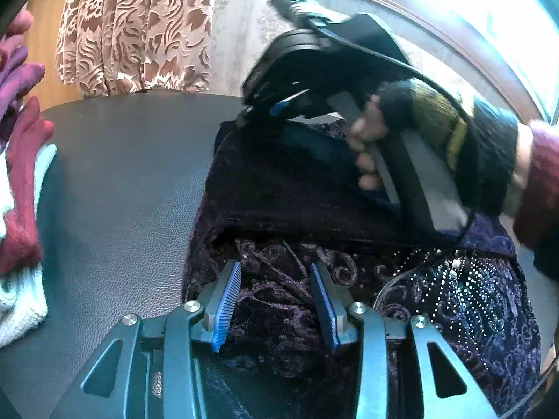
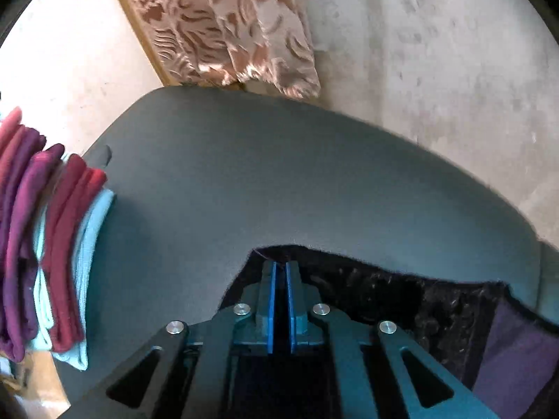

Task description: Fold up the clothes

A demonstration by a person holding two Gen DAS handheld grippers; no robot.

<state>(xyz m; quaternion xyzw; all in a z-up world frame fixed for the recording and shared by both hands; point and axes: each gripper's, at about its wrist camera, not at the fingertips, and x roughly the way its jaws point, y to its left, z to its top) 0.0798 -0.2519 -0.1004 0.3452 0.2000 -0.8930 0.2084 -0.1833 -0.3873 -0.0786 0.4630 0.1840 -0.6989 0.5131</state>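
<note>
The right gripper [image 2: 280, 272] tilted down at the garment's [image 1: 279, 188] edge, fingers nearly together – grip unclear; the left gripper [image 1: 276, 300] sat half-open over it, a stack [image 2: 52, 244] on the worktop [image 2: 244, 192].

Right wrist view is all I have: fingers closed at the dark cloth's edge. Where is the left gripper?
Observer: The left gripper sits over the near part of the purple garment, its fingers apart.
Operator: Pinching anything?
Observer: No, cloth shows in the gap, but no fold is pinched.
Operator: What does the garment look like there?
Observer: It is swirl-patterned, with sparkly beading on the right.
Operator: And further out?
Observer: A dark layer lies folded over the far half.
</note>
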